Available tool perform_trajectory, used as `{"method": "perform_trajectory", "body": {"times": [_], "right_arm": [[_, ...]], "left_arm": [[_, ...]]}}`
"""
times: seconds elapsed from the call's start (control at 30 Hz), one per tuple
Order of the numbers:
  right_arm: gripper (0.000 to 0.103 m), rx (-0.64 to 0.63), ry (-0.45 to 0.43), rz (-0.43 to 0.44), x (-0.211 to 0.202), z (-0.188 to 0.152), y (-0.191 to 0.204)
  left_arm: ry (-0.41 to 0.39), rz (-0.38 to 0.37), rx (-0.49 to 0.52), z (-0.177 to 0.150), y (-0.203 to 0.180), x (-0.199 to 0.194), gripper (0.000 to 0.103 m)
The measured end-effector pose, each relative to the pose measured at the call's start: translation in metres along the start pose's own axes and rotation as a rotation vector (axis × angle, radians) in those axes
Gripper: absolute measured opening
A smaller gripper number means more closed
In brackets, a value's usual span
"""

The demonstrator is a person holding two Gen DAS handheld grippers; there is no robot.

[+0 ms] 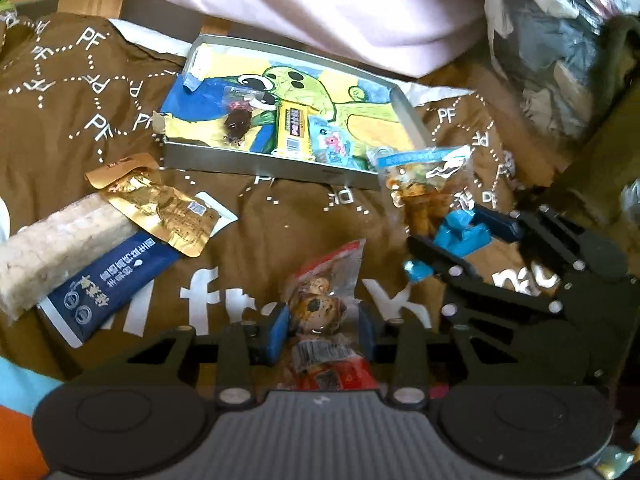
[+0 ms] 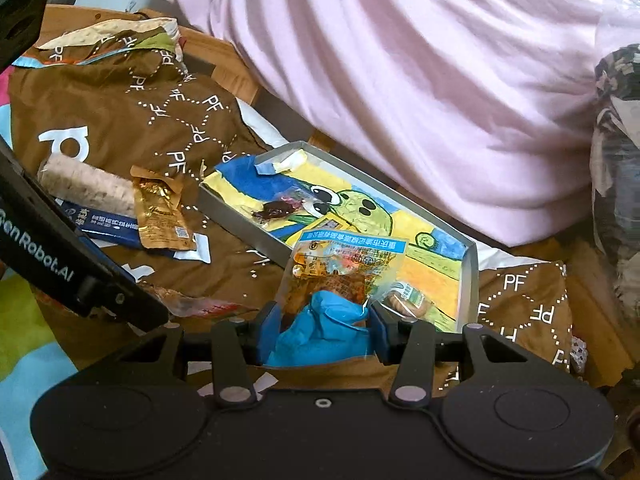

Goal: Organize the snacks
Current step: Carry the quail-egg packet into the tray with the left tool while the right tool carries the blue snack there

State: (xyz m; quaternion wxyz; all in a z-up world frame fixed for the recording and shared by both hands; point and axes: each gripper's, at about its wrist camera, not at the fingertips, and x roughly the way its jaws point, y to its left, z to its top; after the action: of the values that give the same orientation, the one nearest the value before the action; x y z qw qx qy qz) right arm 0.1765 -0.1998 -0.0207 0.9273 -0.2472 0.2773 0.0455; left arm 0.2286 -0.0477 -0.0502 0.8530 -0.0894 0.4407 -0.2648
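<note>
A grey tray [image 1: 288,165] lined with a green cartoon picture lies on brown cloth. It holds a dark snack packet [image 1: 239,120], a yellow bar [image 1: 294,130] and a small blue packet [image 1: 332,142]. My left gripper [image 1: 322,332] is shut on a red and clear snack packet [image 1: 320,304], low over the cloth. My right gripper [image 2: 325,328] is shut on a blue-topped clear snack bag [image 2: 340,268], held by the tray's [image 2: 240,216] near corner. From the left wrist, that right gripper [image 1: 442,226] and bag [image 1: 424,184] sit just right of the tray.
Left of the tray lie a gold pouch [image 1: 160,204], a navy packet [image 1: 108,280] and a pale rice-cake roll [image 1: 60,240]. Pink fabric [image 2: 400,80] rises behind the tray. Crumpled plastic bags [image 1: 560,60] pile up at the far right. The brown cloth [image 1: 280,216] is rumpled.
</note>
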Motion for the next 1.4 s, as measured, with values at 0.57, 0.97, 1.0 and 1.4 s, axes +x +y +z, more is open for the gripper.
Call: {"method": "perform_trajectory", "body": {"times": [0.57, 0.97, 1.0, 1.4], "right_arm": [[0.032, 0.017, 0.009, -0.004, 0.002, 0.001, -0.004], [0.028, 0.015, 0.045, 0.018, 0.009, -0.003, -0.003], [0.028, 0.014, 0.045, 0.019, 0.009, -0.003, -0.002], [0.028, -0.01, 0.028, 0.004, 0.009, -0.002, -0.002]], "left_arm": [[0.146, 0.033, 0.104, -0.011, -0.004, 0.029, 0.051], [0.093, 0.049, 0.087, -0.009, -0.008, 0.018, 0.041], [0.085, 0.048, 0.083, -0.008, -0.008, 0.016, 0.041], [0.01, 0.033, 0.015, 0.001, -0.003, 0.005, 0.041]]}}
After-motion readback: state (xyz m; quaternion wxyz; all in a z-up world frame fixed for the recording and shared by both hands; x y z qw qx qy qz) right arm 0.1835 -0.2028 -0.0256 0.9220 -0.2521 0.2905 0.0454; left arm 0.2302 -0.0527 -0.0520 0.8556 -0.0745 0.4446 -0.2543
